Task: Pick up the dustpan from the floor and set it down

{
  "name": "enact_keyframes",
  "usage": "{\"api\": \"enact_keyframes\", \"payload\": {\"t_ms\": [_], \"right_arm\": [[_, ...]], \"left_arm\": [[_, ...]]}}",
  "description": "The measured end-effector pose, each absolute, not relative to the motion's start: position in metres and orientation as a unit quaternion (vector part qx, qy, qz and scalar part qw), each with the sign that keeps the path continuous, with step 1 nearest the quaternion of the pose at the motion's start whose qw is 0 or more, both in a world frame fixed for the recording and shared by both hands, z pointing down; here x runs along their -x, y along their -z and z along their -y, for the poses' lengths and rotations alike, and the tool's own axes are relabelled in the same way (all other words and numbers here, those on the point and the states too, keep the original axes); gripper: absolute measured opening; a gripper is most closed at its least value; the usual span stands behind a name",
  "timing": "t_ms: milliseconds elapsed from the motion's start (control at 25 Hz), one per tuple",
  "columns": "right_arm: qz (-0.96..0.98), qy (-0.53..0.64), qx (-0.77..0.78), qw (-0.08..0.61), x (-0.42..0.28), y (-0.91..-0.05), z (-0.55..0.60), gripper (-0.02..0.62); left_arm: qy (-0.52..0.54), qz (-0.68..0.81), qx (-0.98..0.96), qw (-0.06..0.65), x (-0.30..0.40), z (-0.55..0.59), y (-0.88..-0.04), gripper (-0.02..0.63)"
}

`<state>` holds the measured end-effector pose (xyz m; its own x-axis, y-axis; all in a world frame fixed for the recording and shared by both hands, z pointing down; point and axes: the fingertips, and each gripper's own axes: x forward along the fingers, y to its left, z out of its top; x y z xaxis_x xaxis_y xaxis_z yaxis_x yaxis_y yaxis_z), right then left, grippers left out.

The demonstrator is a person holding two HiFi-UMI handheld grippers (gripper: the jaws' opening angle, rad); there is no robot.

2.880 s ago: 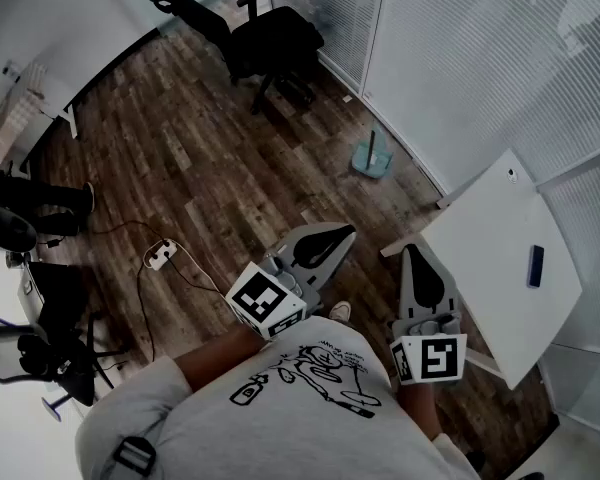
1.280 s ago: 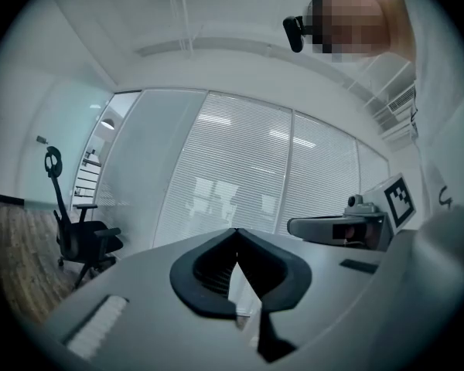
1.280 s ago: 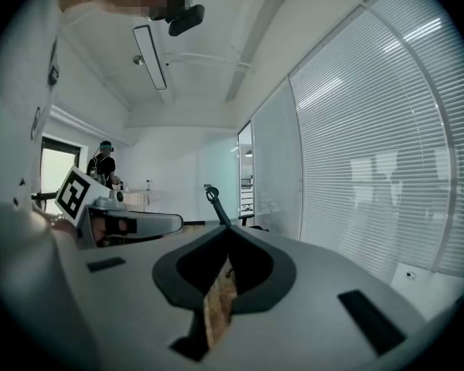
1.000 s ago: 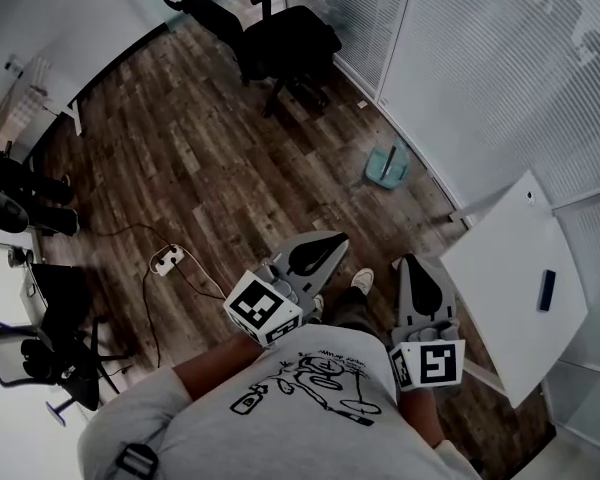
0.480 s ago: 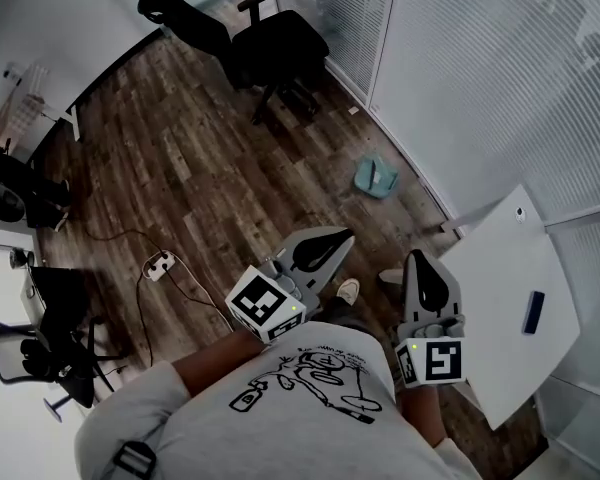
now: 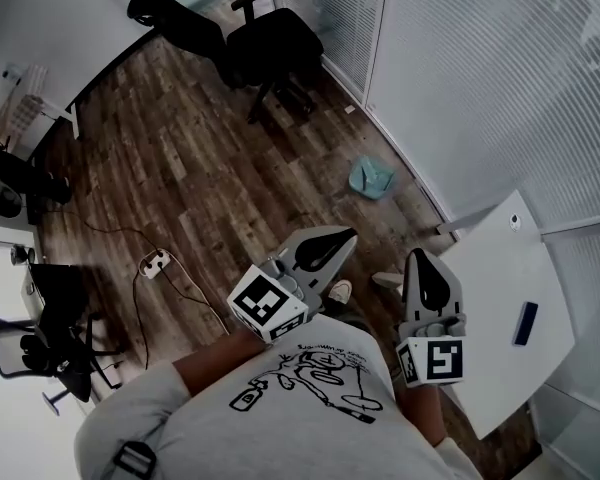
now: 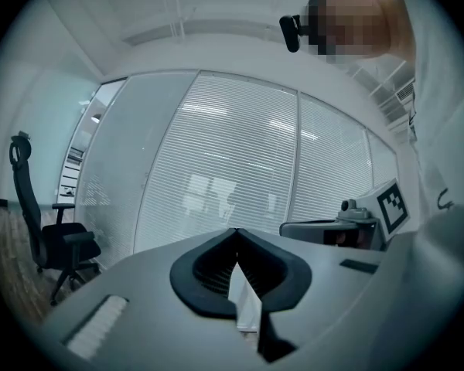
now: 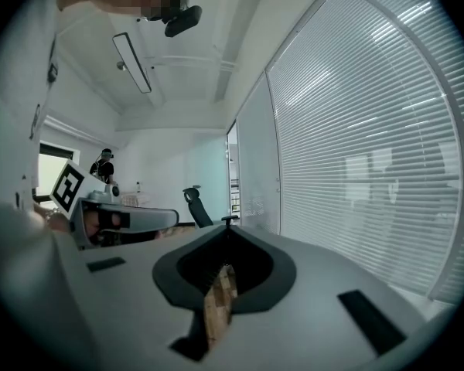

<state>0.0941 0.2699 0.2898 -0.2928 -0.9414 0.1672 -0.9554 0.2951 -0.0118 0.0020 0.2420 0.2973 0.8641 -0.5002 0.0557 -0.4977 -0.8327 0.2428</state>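
A small teal dustpan [image 6: 371, 177] lies on the wooden floor close to the blind-covered glass wall, with its handle sticking up. Both grippers are held out level at waist height, well short of it. My left gripper [image 6: 342, 236] points toward the dustpan; its jaws meet at the tip [image 7: 236, 232] with nothing in them. Beside a white table, my right gripper [image 6: 418, 256] is shut and empty too [image 8: 229, 229]. Neither gripper view shows the dustpan.
A black office chair [image 6: 270, 48] stands beyond the dustpan, a second chair [image 6: 165, 13] farther back. A white table [image 6: 490, 288] with a dark flat object [image 6: 525, 323] is at the right. A power strip with cable [image 6: 152, 262] lies at the left. My shoe [image 6: 341, 292] shows below the grippers.
I have stepped across the floor with both grippers held out shut. The dustpan, chair and table have shifted in the head view; the dustpan still lies on the floor.
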Motion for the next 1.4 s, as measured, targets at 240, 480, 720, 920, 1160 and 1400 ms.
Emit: {"api": "enact_keyframes", "payload": {"t_ms": [240, 480, 720, 920, 1160, 1400], "right_arm": [[0.806, -0.063, -0.583, 0.074, -0.099, -0.297, -0.253, 0.005], [0.802, -0.068, -0.588, 0.079, -0.105, -0.304, -0.220, 0.005], [0.797, -0.066, -0.596, 0.078, -0.107, -0.303, -0.180, 0.005], [0.796, -0.061, -0.597, 0.076, -0.098, -0.300, -0.126, 0.005], [0.794, -0.052, -0.601, 0.074, -0.086, -0.287, -0.057, 0.005], [0.795, -0.048, -0.601, 0.072, -0.070, -0.286, -0.008, 0.005]], "left_arm": [[0.000, 0.271, -0.952, 0.142, -0.005, -0.225, -0.309, 0.002], [-0.002, 0.261, -0.954, 0.149, -0.014, -0.192, -0.319, 0.002], [0.005, 0.254, -0.956, 0.144, -0.017, -0.147, -0.314, 0.002], [0.008, 0.252, -0.957, 0.142, -0.009, -0.094, -0.314, 0.002], [0.014, 0.245, -0.960, 0.131, 0.000, -0.023, -0.300, 0.002], [0.017, 0.249, -0.960, 0.126, 0.016, 0.029, -0.299, 0.002]]}}
